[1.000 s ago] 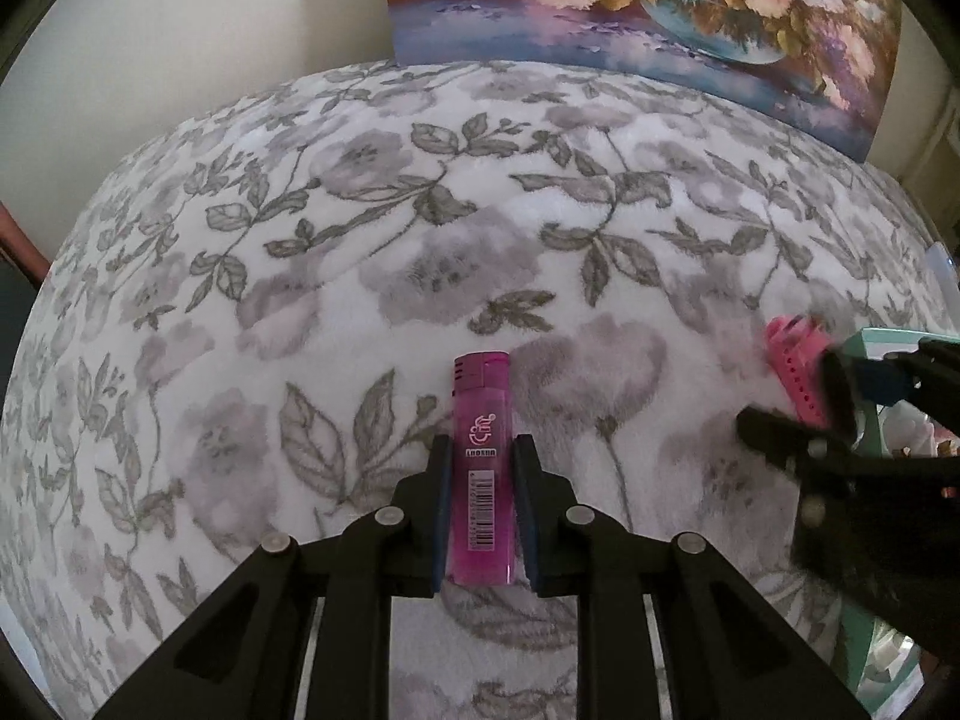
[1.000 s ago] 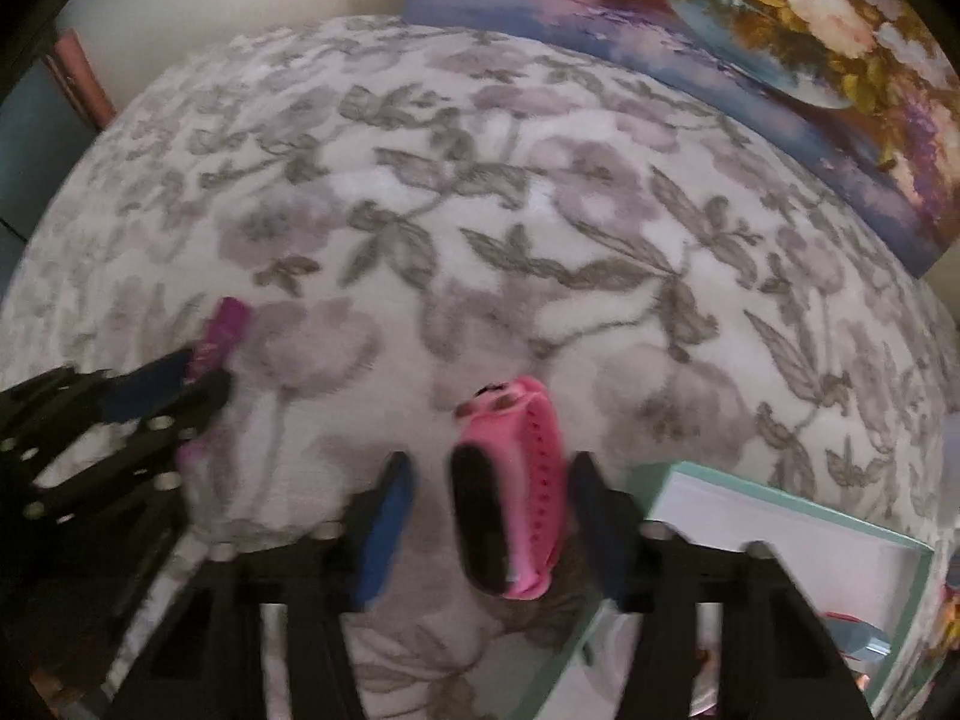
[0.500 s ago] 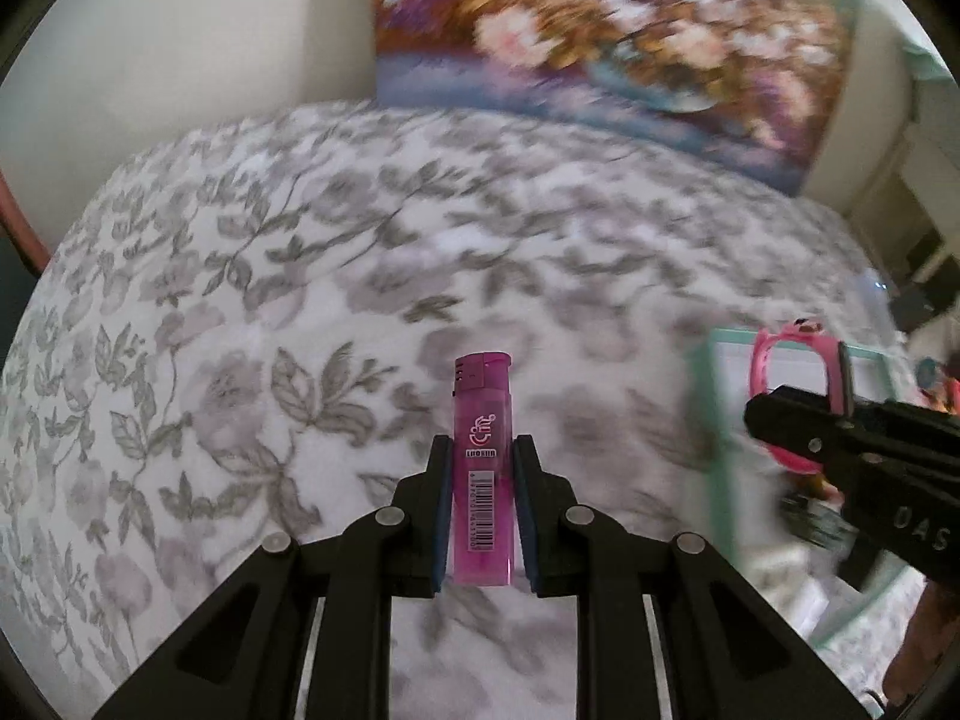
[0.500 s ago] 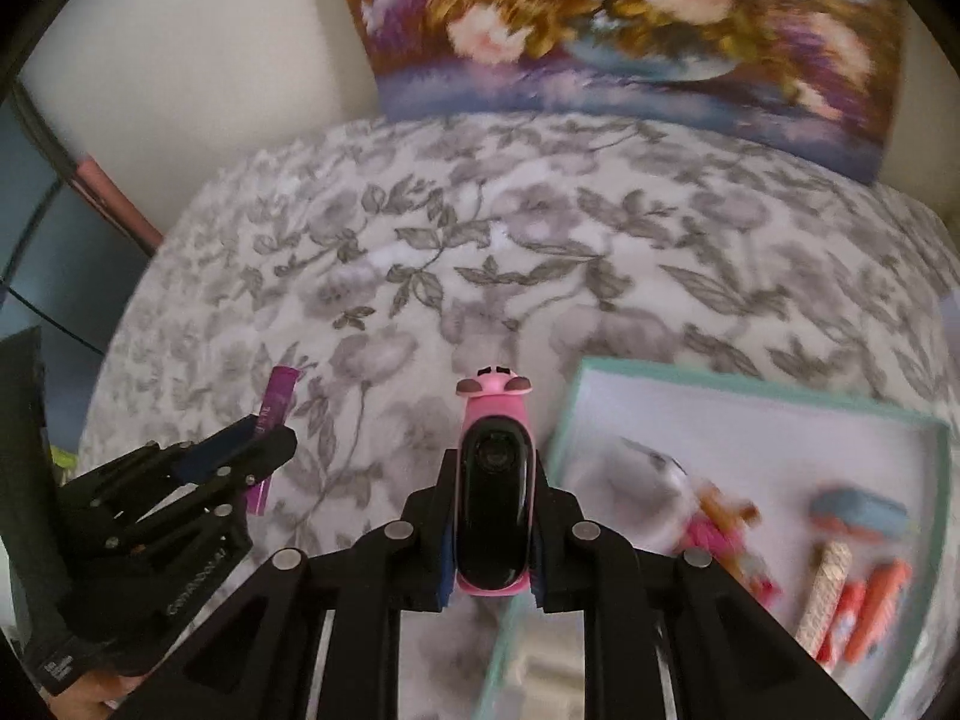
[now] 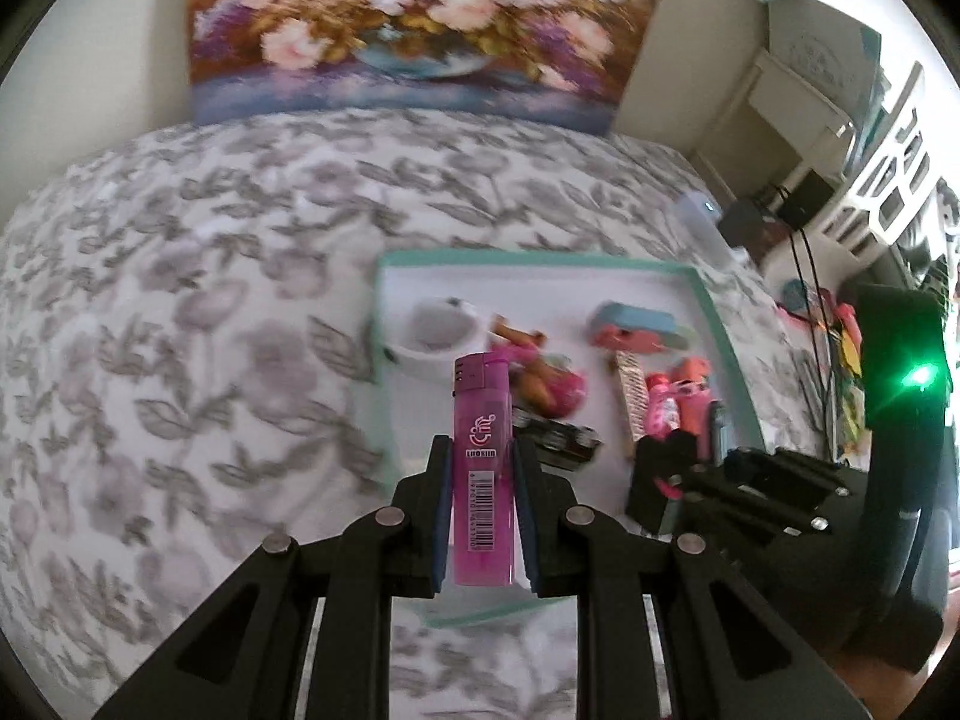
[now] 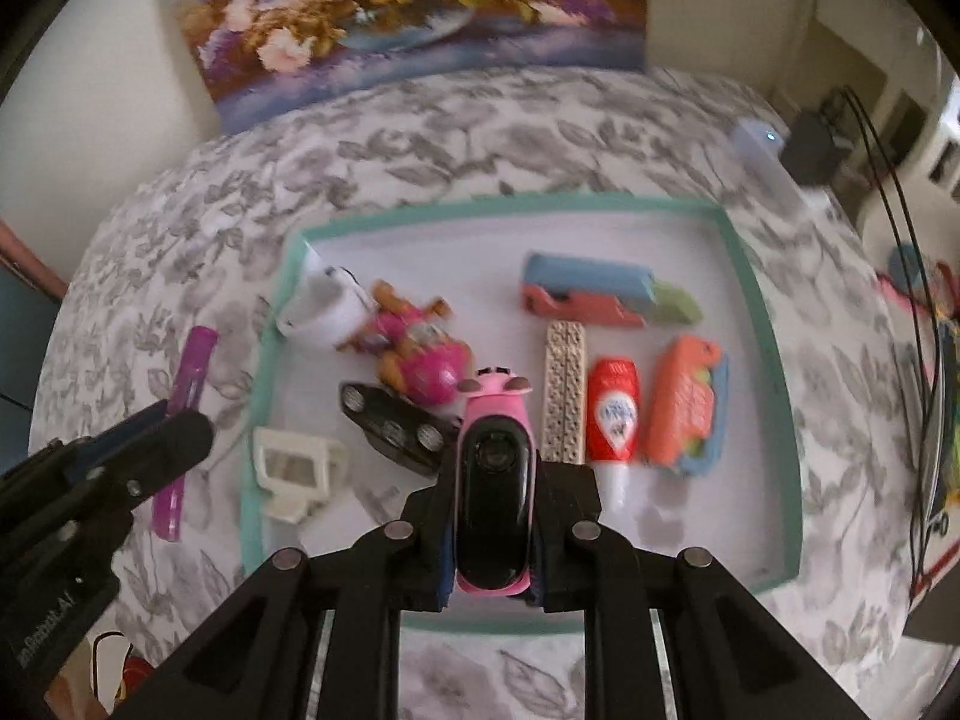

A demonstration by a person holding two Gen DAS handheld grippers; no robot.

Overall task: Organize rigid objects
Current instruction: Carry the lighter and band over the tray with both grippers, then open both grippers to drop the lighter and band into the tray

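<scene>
Within the last second I had swung both grippers from bare bedspread to above the teal-rimmed tray (image 6: 774,360), so both items looked ready to drop in. My left gripper (image 5: 482,468) was clamped on the purple lighter (image 5: 482,468) at lower centre of its frame, and my right gripper (image 6: 495,480) was clamped on the pink watch (image 6: 495,480) at lower centre of its own. The tray of small toys lay on a grey floral bedspread (image 5: 180,300), with a flower painting (image 5: 420,30) across the top against a pale wall.
</scene>
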